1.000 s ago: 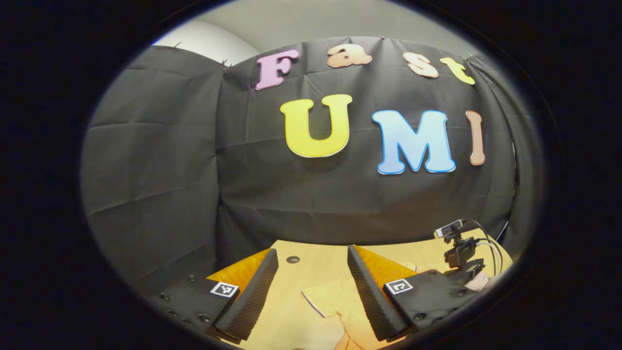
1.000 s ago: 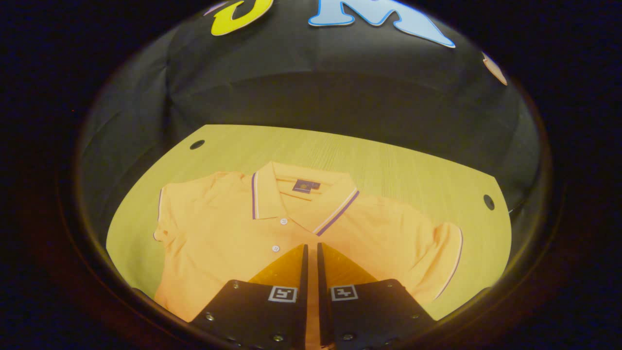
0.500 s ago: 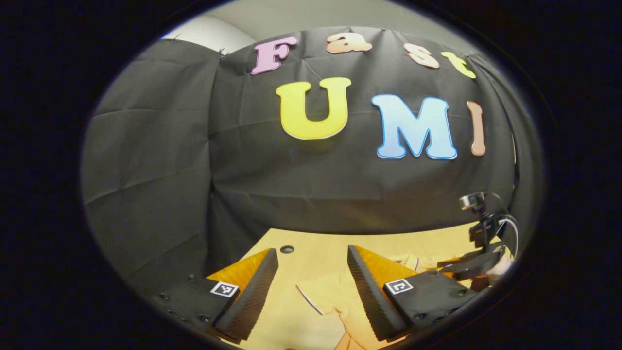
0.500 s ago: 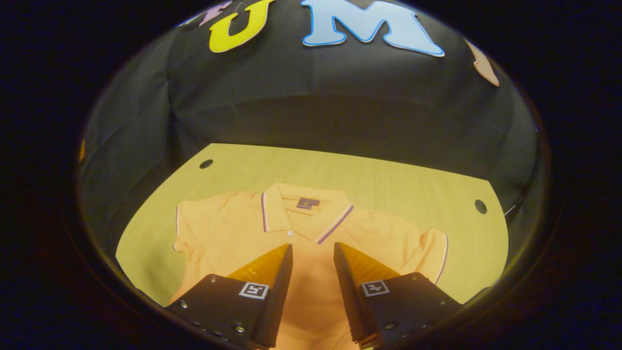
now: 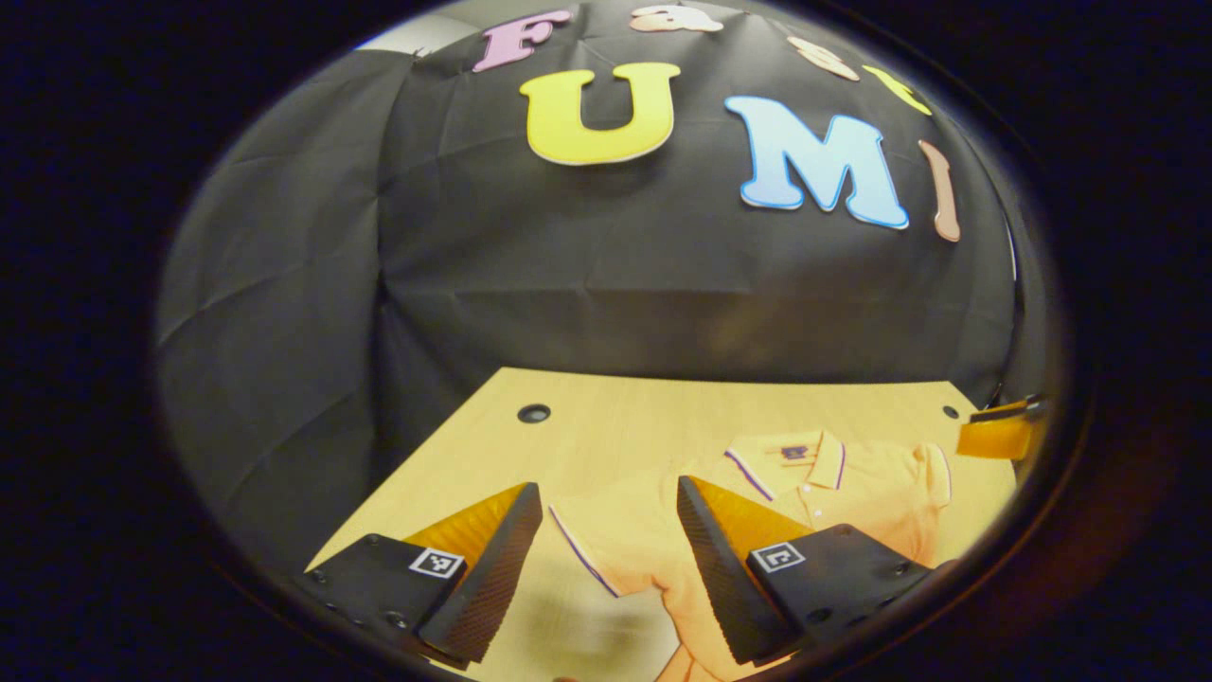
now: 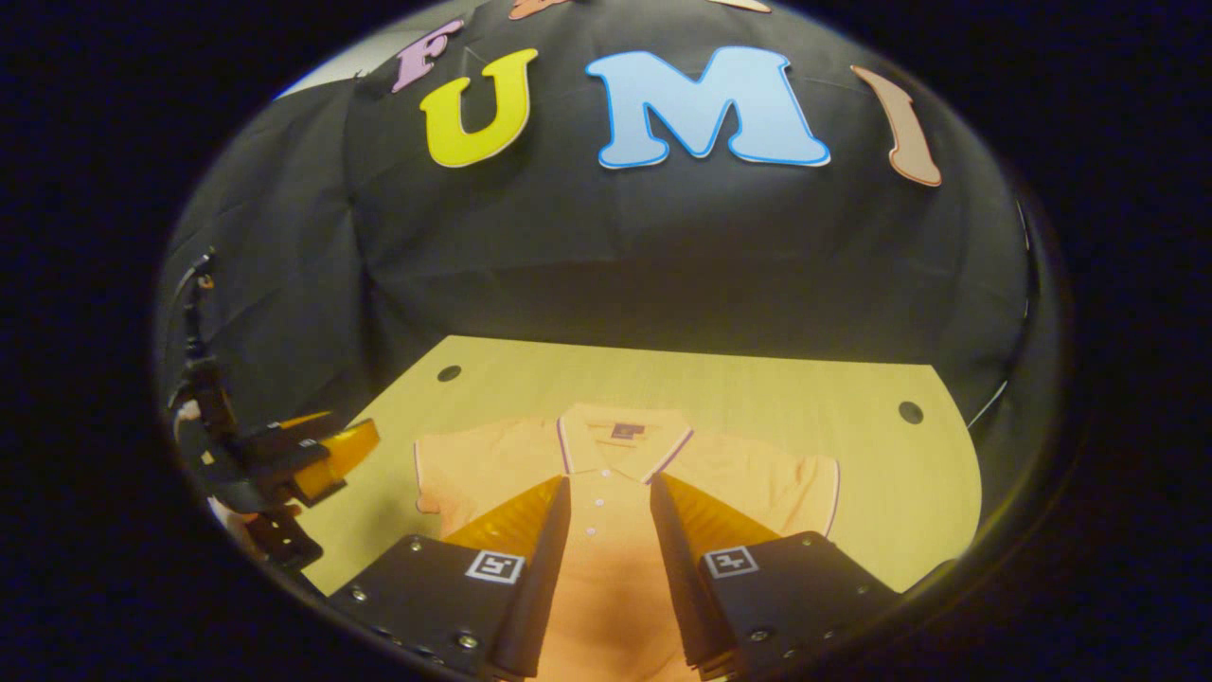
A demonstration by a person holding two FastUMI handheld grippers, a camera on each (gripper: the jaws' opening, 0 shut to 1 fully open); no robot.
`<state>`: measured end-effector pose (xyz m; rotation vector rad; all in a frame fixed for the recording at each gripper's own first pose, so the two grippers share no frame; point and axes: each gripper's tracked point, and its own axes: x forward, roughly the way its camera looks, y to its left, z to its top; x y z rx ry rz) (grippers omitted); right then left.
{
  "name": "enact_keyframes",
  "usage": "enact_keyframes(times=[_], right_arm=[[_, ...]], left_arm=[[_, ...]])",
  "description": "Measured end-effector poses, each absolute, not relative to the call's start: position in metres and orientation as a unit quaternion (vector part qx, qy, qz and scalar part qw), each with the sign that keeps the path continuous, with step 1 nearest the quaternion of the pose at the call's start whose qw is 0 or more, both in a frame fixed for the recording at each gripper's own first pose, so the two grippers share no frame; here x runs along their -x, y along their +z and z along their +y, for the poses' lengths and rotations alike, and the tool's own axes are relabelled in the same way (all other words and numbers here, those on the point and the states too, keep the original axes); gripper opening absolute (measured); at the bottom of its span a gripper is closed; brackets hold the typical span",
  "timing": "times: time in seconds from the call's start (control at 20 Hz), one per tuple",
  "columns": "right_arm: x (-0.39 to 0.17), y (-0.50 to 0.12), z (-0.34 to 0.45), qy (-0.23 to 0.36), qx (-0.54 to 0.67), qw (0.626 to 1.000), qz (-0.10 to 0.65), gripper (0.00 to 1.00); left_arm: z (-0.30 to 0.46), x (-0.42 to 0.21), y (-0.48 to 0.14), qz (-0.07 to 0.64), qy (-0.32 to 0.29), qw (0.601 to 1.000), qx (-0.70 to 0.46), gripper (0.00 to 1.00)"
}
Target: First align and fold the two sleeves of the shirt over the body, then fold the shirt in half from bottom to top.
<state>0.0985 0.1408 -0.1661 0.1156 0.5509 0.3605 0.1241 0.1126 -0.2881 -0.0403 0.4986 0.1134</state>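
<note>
An orange polo shirt [image 6: 748,483] lies flat and face up on the wooden table [image 6: 757,388], collar [image 6: 620,440] toward the back wall and both short sleeves spread out. My right gripper [image 6: 610,483] hovers open over the button placket with nothing between its fingers. My left gripper [image 5: 608,493] is open above the shirt's left sleeve [image 5: 615,549], holding nothing. From there the shirt [image 5: 871,493] stretches off to the right. The left gripper [image 6: 346,450] also appears off the table's left edge, held by a hand, and the right gripper [image 5: 989,438] at the far right.
The table [image 5: 615,436] has a round hole [image 6: 449,372] near the back left corner and another hole [image 6: 910,412] near the back right. Black cloth walls stand close behind and to the left. Bare wood lies between the collar and the back edge.
My right gripper has gone from shut to open and drawn back from the shirt. My left gripper has tilted down, bringing the table and shirt into sight.
</note>
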Motion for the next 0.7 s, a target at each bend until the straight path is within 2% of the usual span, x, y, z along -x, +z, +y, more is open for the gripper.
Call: enact_keyframes(times=[0.4,0.7], right_arm=[[-0.072,-0.139,0.097,0.126,-0.072,0.955,0.259,0.54],[-0.059,-0.145,0.070,0.091,-0.072,0.955,0.272,0.54]], left_arm=[[0.114,-0.126,-0.409,0.362,0.062,0.930,0.020,0.96],[0.111,-0.130,-0.439,0.381,0.076,0.921,0.040,0.96]])
